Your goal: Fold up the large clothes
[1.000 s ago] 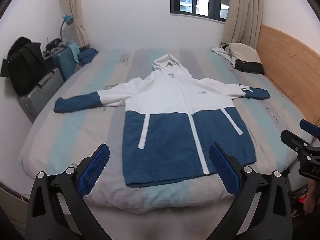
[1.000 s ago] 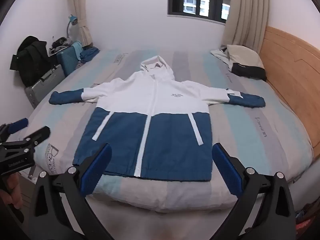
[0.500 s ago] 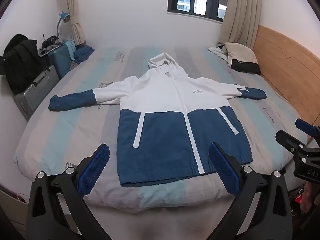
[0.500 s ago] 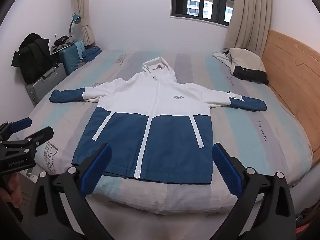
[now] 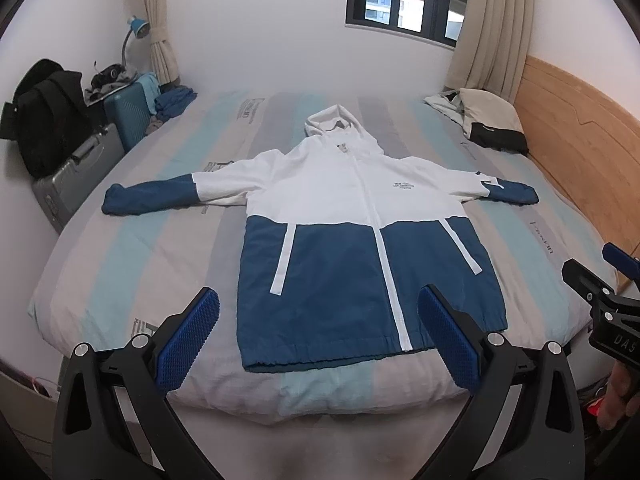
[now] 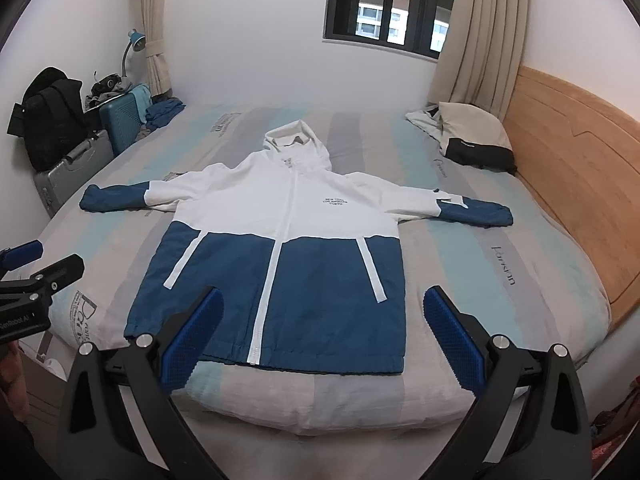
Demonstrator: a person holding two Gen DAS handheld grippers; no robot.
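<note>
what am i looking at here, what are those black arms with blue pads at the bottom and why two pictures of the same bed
No robot here: a person holds one set of tongs in each hand, each carrying a wide-angle camera looking along its fingers. One picture comes from the left tongs, the other from the right tongs. Both are open and hold nothing, hovering at the foot of the bed. A white and blue hooded jacket lies flat on it, zipped, sleeves spread. A pillow lies near the headboard, suitcases beside the bed.
</note>
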